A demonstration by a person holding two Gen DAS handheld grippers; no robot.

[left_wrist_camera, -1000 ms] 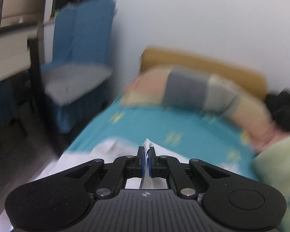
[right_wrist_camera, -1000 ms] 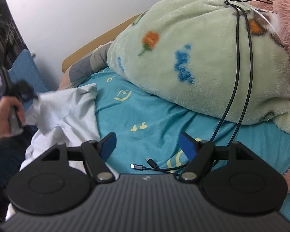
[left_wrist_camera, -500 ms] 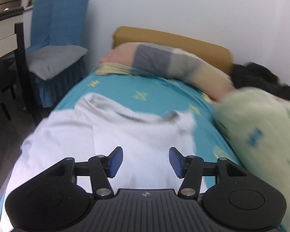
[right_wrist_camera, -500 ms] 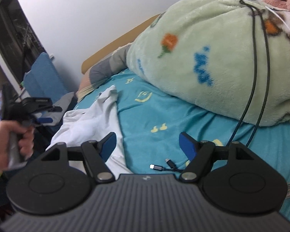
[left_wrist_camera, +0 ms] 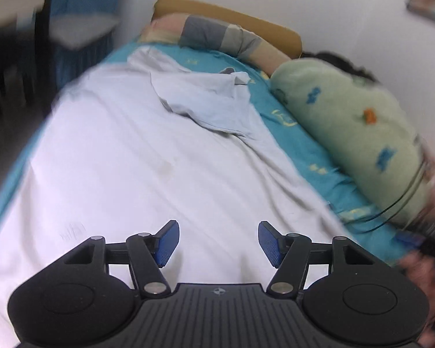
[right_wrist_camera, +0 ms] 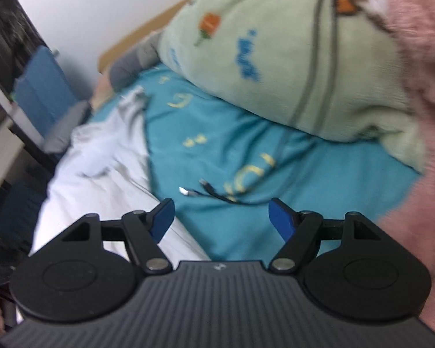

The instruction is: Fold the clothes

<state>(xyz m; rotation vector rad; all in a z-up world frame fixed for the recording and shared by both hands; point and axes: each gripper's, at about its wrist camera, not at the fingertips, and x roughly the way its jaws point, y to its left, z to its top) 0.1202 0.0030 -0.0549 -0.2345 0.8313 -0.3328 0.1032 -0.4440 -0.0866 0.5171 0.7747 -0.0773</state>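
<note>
No brand name or label can be read; the only writing-like marks are yellow letter shapes printed on the teal bedsheet (right_wrist_camera: 246, 150), too blurred to make out, and a faint grey scribble on the white garment (left_wrist_camera: 136, 156) near its lower left in the left wrist view. The garment lies spread across the left half of the bed, with one sleeve or flap (left_wrist_camera: 206, 101) folded back over its upper part, its collar end pointing toward the striped pillow (left_wrist_camera: 217, 36) at the wooden headboard (left_wrist_camera: 232, 17). The left gripper (left_wrist_camera: 217, 242) hovers above the garment's near end with its blue pads wide apart and nothing between them. The right gripper (right_wrist_camera: 221, 217) is spread just as wide and empty, over the line where the garment's right edge meets bare sheet (its left pad sits over white cloth, its right over teal). Just ahead of it lie the loose ends of a charging cable (right_wrist_camera: 206, 191) on the sheet. The garment's left edge runs close to the edge of the mattress, beyond which stand a blue-covered chair (right_wrist_camera: 40, 87) and dark furniture. To the right, a strip of open sheet separates the garment from a green fleece blanket (left_wrist_camera: 348, 127) heaped along the wall, with pink fuzzy fabric (right_wrist_camera: 414, 58) crowding the far right.
</note>
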